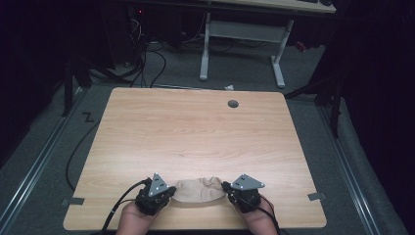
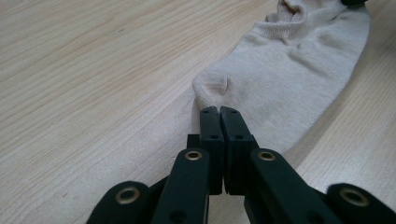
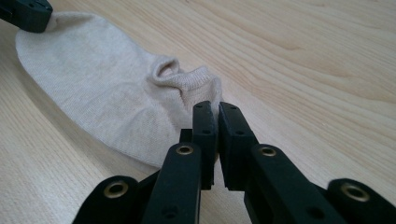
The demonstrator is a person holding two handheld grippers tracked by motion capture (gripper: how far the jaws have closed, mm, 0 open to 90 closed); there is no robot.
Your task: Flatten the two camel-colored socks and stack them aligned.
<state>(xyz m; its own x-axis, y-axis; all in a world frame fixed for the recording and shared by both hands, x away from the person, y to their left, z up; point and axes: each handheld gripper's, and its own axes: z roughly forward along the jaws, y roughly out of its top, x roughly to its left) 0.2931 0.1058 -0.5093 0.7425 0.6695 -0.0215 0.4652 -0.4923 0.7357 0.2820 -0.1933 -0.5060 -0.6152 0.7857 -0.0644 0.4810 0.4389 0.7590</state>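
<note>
Beige sock (image 1: 198, 191); pale wood-grain table (image 1: 195, 132); black tongs (image 2: 219, 112)

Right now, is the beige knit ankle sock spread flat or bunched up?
Mostly spread flat: the beige knit ankle sock lies stretched on the light wooden table between left gripper and right gripper, each pinching one end; only the cuff puckers.

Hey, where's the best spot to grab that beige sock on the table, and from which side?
Take the sock by its two ends, coming in along its length from each side. It lies flat and limp on the table, so only thin edges offer a pinch. The left gripper is shut on the toe end, the right gripper on the cuff edge.
</note>
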